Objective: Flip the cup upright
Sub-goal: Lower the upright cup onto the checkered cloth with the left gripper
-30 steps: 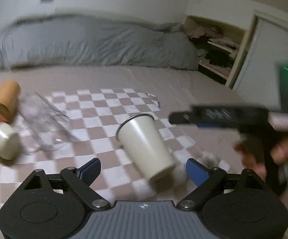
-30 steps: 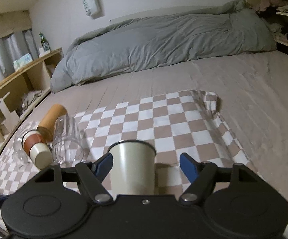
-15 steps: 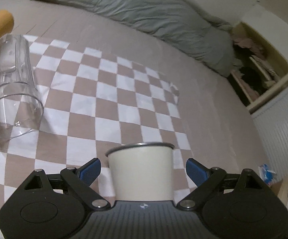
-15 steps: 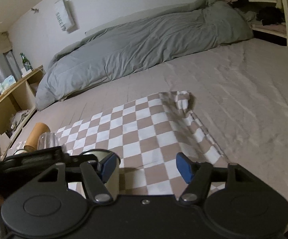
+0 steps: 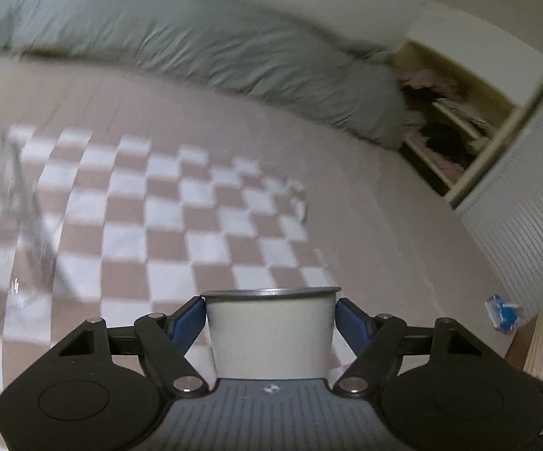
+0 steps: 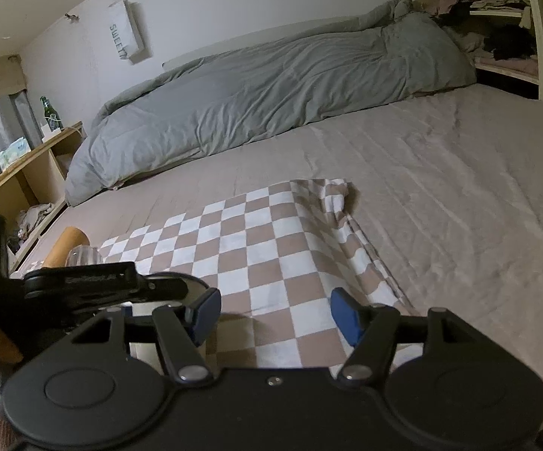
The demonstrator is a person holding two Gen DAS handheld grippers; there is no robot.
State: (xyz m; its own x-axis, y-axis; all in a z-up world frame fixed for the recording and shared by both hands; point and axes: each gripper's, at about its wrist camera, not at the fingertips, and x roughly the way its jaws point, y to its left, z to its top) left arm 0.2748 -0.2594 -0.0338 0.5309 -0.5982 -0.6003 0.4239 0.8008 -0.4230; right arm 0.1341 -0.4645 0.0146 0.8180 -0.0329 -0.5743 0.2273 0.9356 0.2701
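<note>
A cream cup [image 5: 270, 332] with a metal rim stands upright, rim up, between my left gripper's [image 5: 270, 319] blue pads. The pads press its two sides, so the left gripper is shut on it. The left wrist view is blurred by motion. In the right wrist view the cup's rim [image 6: 190, 282] shows at the lower left, mostly hidden behind the left gripper's body [image 6: 68, 285]. My right gripper [image 6: 275, 310] is open and empty, to the right of the cup, above the checkered cloth [image 6: 256, 248].
A clear glass [image 5: 5, 218] lies on its side at the left of the cloth, with an orange cylinder [image 6: 65, 250] beyond it. A grey duvet [image 6: 271, 101] lies across the back of the bed. Shelves [image 6: 496, 30] stand at the right.
My left gripper has closed on the cup and its view has swung, blurring. My right gripper has drawn away to the right, empty.
</note>
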